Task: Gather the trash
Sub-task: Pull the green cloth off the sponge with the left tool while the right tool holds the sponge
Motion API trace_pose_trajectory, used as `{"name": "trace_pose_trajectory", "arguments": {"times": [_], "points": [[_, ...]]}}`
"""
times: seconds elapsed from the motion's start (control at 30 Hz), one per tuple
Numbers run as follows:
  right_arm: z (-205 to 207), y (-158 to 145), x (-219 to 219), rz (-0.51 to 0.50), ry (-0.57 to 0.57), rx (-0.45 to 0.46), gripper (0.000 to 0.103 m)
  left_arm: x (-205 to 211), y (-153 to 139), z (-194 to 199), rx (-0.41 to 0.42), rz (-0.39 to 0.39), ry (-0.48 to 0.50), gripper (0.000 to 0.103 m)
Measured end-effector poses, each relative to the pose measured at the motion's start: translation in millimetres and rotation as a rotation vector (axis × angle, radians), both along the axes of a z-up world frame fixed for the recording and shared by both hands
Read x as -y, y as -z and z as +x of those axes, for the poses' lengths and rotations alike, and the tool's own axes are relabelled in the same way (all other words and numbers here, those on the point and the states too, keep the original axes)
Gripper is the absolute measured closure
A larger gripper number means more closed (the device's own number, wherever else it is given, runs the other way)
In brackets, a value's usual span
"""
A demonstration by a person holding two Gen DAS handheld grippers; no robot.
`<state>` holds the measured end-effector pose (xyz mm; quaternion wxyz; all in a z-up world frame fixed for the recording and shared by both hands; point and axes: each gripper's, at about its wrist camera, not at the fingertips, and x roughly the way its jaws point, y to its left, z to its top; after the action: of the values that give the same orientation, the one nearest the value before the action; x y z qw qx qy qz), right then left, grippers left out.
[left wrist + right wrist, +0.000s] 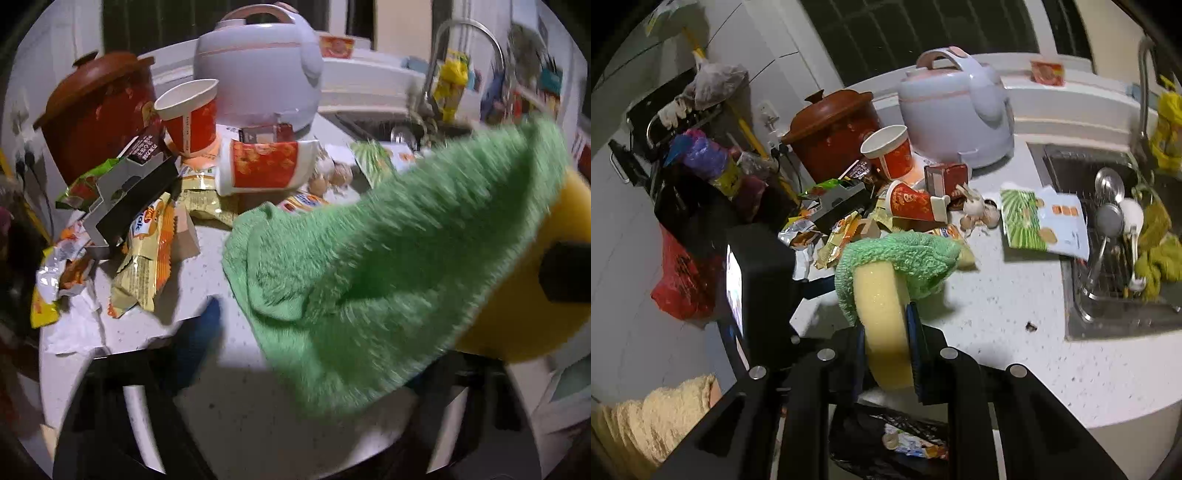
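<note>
At the far left of the right wrist view a red plastic bag (681,280) hangs below a dark rack crowded with bags. Next comes the brown clay pot (833,138) with its lid on, at the back of the white speckled counter (1015,314).

In front of the pot lies the trash heap. An open grey-and-black carton (129,192) sits tilted, its long side running from lower left up to the right. Yellow-orange snack wrappers (147,262) lie below it, long axis roughly toward the camera; part of a word shows on one, but I can't read it for sure. Crumpled white paper (79,321) rests at the counter's left edge.

One red paper cup (190,118) stands upright, mouth open upward. A second red cup (266,168) lies on its side, long axis across the counter. Behind both sits the white rice cooker (258,74) with its pink handle.

The left gripper (295,369) stands open, one blue-tipped finger (201,332) over bare counter, nothing between its fingers.

The right gripper (886,325) is clamped on a yellow sponge (882,325) with a green cloth (905,258) draped over its front end; sponge and cloth point toward the heap, just short of it.

To the right lie garlic bulbs (977,210) and a flat green-and-white package (1041,221), then open counter up to the sink (1071,295), which holds ladles.
</note>
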<state>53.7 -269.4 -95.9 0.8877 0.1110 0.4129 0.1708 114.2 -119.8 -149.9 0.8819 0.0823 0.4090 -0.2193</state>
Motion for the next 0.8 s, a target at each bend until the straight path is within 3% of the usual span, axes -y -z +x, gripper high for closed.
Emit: {"name": "trace_pose_trajectory", "arguments": {"times": [0.07,0.17,0.33,0.5,0.63,0.8], "points": [[2,-1,1,0.007,0.001,-0.007,0.083,-10,-1,12,-0.033,-0.03,-0.002,0.098],[3,3,0,0.004,-0.002,-0.021,0.084,-20,-7,13,-0.016,-0.04,-0.021,0.098],[3,10,1,0.005,0.006,-0.037,0.084,-37,-34,13,-0.008,-0.12,-0.025,0.098],[2,8,0,0.02,0.015,-0.032,0.084,-53,-96,30,0.062,-0.228,-0.036,0.098],[1,-8,-4,0.046,0.01,0.008,0.084,-72,-157,36,0.163,-0.298,-0.06,0.098],[-8,-30,-7,0.094,-0.004,0.055,0.084,-106,-223,-10,0.285,-0.368,-0.015,0.098]]}}
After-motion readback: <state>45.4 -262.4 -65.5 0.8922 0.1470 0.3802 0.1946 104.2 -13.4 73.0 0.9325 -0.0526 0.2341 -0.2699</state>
